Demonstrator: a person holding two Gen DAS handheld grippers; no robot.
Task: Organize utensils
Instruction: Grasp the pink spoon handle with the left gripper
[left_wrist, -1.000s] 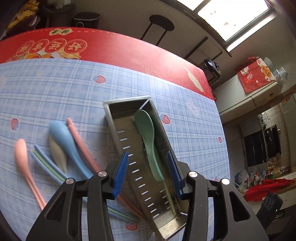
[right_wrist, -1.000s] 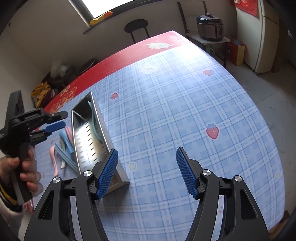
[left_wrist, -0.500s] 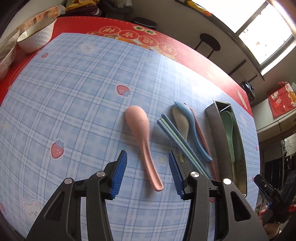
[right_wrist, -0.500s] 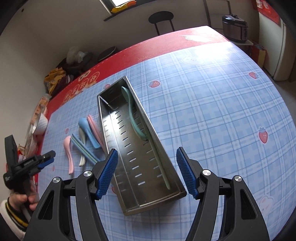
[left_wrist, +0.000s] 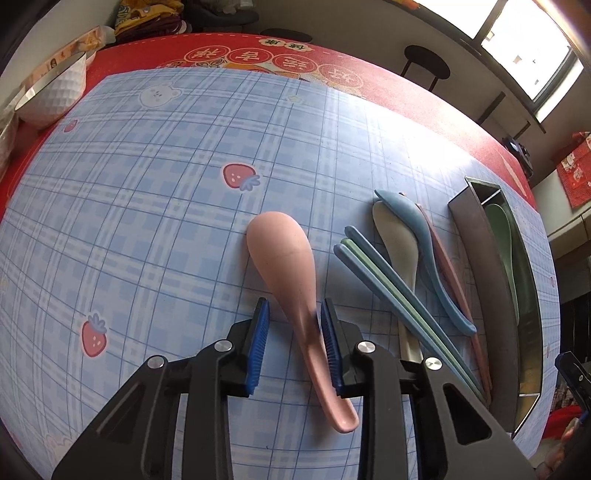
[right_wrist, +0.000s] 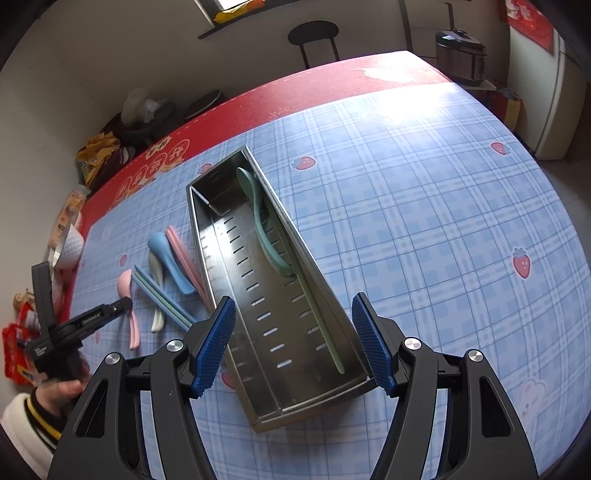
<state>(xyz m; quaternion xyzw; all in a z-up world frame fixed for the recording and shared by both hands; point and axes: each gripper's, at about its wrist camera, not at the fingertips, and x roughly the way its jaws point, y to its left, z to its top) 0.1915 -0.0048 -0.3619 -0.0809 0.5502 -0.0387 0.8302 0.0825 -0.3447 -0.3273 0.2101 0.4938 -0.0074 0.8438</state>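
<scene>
Pink spoon (left_wrist: 291, 291) between the parted fingers of the left gripper (left_wrist: 293, 349), steel tray (right_wrist: 273, 295) right of it, right gripper (right_wrist: 295, 343) fingers wide apart over the tray's near end

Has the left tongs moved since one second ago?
Yes. The left tongs went left, away from the metal tray, and now straddles the pink spoon handle.

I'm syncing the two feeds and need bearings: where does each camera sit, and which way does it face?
Left wrist: on the left hand-held gripper, facing down its fingers at the pink spoon lying between them.
Right wrist: on the right hand-held gripper, facing the metal tray; the person's left hand shows.
Shared: the spoon, tray, blue spoon and checked tablecloth.
</scene>
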